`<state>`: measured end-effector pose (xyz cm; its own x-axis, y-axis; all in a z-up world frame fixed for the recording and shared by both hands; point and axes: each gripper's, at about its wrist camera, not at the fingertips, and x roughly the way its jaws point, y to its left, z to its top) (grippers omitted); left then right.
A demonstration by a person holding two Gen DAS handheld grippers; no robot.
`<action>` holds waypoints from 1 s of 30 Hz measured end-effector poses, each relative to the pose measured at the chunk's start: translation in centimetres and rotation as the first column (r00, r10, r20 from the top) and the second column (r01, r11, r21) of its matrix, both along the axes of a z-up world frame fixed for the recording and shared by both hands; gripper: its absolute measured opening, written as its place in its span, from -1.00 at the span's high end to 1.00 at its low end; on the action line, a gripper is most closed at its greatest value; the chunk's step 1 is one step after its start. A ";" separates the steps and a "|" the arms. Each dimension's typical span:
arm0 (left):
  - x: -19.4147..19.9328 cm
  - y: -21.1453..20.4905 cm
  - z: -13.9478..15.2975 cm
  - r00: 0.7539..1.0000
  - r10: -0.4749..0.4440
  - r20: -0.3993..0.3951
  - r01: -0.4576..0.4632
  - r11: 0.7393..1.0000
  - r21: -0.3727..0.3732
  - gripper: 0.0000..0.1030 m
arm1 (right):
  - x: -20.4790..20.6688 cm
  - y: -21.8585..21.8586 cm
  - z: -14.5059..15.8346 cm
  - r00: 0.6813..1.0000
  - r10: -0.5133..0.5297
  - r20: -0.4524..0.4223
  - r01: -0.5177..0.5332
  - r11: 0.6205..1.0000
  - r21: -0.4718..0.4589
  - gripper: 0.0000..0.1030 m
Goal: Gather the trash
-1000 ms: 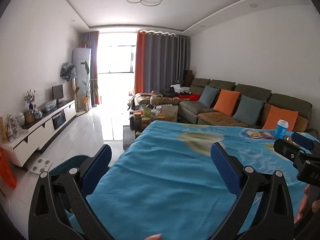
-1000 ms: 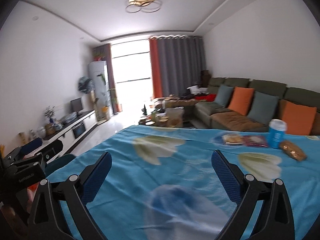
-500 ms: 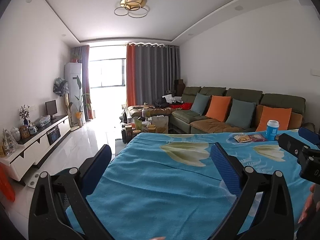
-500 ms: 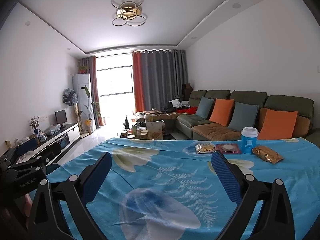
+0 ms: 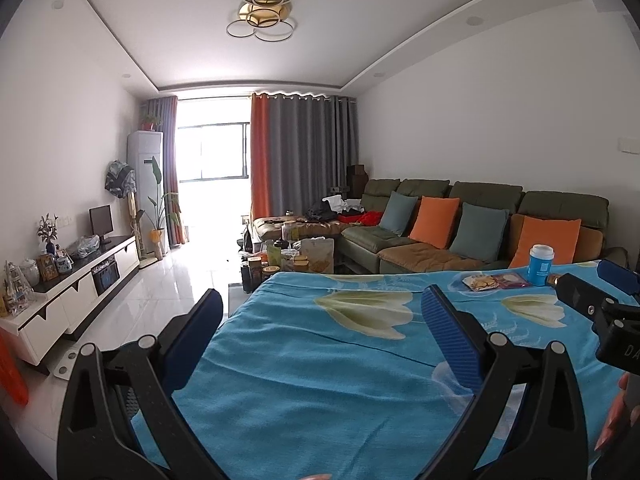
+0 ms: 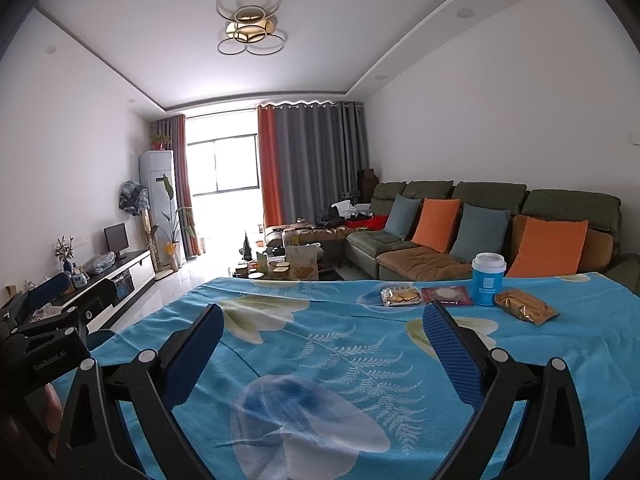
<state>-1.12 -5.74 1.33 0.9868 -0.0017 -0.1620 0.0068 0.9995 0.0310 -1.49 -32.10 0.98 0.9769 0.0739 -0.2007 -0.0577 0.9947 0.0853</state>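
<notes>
Left wrist view: the left hand-held gripper (image 5: pixel 320 320), black with blue ribbed pads, has its jaws spread wide apart with nothing between them, above the near part of a counter (image 5: pixel 320 380) draped in a turquoise cloth printed with pale flowers. Far ahead and to the right of it, near the counter's back edge, stands a blue paper cup with a white lid (image 5: pixel 541 265). Just left of the cup lie a clear packet of yellowish biscuits (image 5: pixel 480 282) and a flat purplish-red snack wrapper (image 5: pixel 512 280), side by side. The right hand-held gripper (image 5: pixel 600 296) shows at the right edge, in front of the cup area. Beyond the counter runs a green sofa with orange and grey-blue cushions (image 5: pixel 460 220).

Right wrist view: the right hand-held gripper (image 6: pixel 322 322) is likewise wide open and empty over the cloth. Ahead and right of it, the biscuit packet (image 6: pixel 401 295) and the red wrapper (image 6: pixel 448 294) lie next to each other; the blue cup (image 6: pixel 488 279) stands just beside the wrapper's right end, and a crinkled golden-brown foil snack bag (image 6: pixel 525 306) lies just right of the cup. The left hand-held gripper (image 6: pixel 60 300) appears at the left edge, beside the counter's left side.
</notes>
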 end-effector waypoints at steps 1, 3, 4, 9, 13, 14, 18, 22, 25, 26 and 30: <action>0.0 0.0 0.0 1.000 -0.001 0.001 0.001 1.000 0.001 -0.89 | 0.0 0.0 0.0 1.000 -0.001 0.001 0.001 1.000 0.000 -0.87; 0.0 0.0 0.0 1.000 0.003 0.001 -0.003 1.000 0.004 -0.89 | -0.1 -0.1 -0.1 1.000 -0.002 0.002 0.002 1.000 0.001 -0.87; 0.0 -0.1 0.1 1.000 0.003 0.001 -0.003 1.000 0.004 -0.89 | -0.2 -0.1 -0.1 1.000 -0.002 0.002 0.002 1.000 0.000 -0.87; -0.1 -0.2 0.2 1.000 0.006 0.006 -0.006 1.000 0.011 -0.89 | -0.2 -0.2 -0.1 1.000 -0.009 -0.006 0.009 1.000 -0.003 -0.87; 0.0 -0.4 0.1 1.000 0.009 0.009 -0.009 1.000 0.019 -0.89 | -0.2 -0.4 0.0 1.000 -0.011 -0.009 0.011 1.000 0.001 -0.87; 0.0 -0.4 0.2 1.000 0.011 0.010 -0.011 1.000 0.018 -0.89 | -0.2 -0.4 0.0 1.000 -0.011 -0.010 0.011 1.000 0.000 -0.87; 0.0 -0.4 0.1 1.000 0.013 0.013 -0.013 1.000 0.017 -0.89 | -0.4 -0.5 0.2 1.000 -0.012 -0.006 0.012 1.000 -0.002 -0.87; 0.0 -0.4 0.1 1.000 0.014 0.016 -0.014 1.000 0.019 -0.89 | -0.3 -0.5 0.1 1.000 -0.013 -0.006 0.013 1.000 -0.001 -0.87; 0.0 -0.4 0.1 1.000 0.014 0.018 -0.014 1.000 0.021 -0.89 | -0.3 -0.5 0.2 1.000 -0.014 -0.007 0.014 1.000 0.001 -0.87; 0.0 -0.4 0.1 1.000 0.013 0.017 -0.013 1.000 0.020 -0.89 | -0.3 -0.5 0.1 1.000 -0.013 -0.006 0.013 1.000 0.000 -0.87; 0.0 -0.4 0.1 1.000 0.014 0.018 -0.014 1.000 0.019 -0.89 | -0.3 -0.5 0.1 1.000 -0.012 -0.005 0.012 1.000 -0.004 -0.87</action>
<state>-1.14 -6.16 1.40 0.9894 0.0149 -0.1446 -0.0077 0.9987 0.0497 -1.74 -32.61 1.11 0.9767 0.0614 -0.2058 -0.0454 0.9957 0.0812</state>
